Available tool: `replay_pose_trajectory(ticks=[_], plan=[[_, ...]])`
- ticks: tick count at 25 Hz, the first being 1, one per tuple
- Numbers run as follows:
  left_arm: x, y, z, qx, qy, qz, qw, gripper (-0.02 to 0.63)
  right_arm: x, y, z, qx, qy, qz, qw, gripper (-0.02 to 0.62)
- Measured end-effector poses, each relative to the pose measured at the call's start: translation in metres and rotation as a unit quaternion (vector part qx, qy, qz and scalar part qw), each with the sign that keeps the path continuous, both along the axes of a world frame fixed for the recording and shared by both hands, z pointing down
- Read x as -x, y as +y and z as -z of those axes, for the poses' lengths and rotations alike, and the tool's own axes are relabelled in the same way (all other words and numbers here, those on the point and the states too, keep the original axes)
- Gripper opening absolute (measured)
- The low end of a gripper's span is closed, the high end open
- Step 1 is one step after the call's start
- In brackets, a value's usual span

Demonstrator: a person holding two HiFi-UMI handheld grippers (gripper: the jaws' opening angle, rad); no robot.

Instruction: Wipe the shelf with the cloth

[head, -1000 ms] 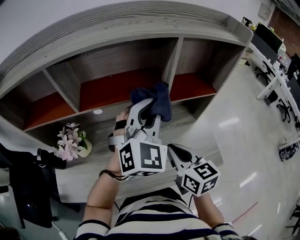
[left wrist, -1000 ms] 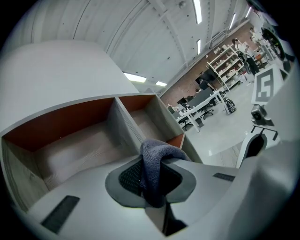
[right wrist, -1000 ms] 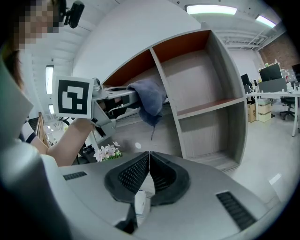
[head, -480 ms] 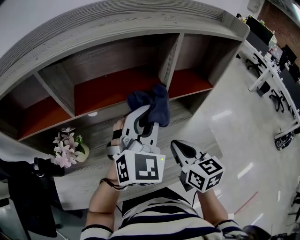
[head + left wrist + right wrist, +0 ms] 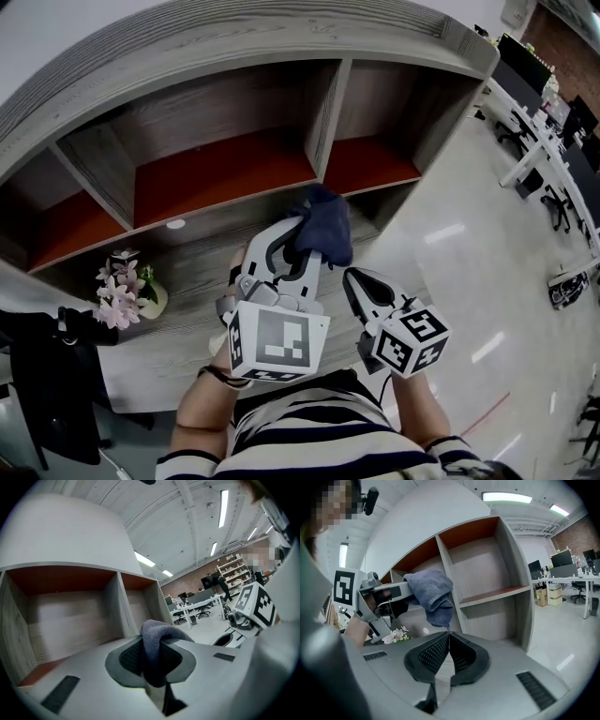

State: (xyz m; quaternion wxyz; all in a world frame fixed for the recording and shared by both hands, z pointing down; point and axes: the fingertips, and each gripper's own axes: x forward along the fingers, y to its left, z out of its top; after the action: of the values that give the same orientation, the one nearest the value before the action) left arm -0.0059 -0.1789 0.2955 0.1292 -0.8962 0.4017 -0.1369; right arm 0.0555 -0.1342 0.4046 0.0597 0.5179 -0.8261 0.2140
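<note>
A dark blue cloth hangs bunched from my left gripper, which is shut on it in front of the grey wooden shelf unit. In the left gripper view the cloth is pinched between the jaws. The shelf has red-brown boards in its compartments. My right gripper is held lower and to the right, shut with nothing in it; its view shows the cloth held by the left gripper before the shelf's divider.
A small vase of pink flowers stands on the lower ledge at the left. A black object sits at the far left. Glossy floor and office desks lie to the right.
The left gripper with the cloth has come slightly down and right, away from the middle compartment. The right gripper has risen a little beside it.
</note>
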Motion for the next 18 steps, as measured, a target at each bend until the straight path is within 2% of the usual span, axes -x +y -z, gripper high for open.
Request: replay_pose_trajectory(ticks=[10,18], plan=[[-0.059,-0.025,0.004,-0.001,0.008,0.071,0.9975,0.048,-0.070,-0.026,-0.002,-0.002,-0.013,0.028,1.000,0.026],[-0.086,-0.053,0.024,-0.038,0.004,0.132,0.9906,0.048,-0.111,-0.053,-0.003,-0.009,-0.021,0.055,0.998,0.026]])
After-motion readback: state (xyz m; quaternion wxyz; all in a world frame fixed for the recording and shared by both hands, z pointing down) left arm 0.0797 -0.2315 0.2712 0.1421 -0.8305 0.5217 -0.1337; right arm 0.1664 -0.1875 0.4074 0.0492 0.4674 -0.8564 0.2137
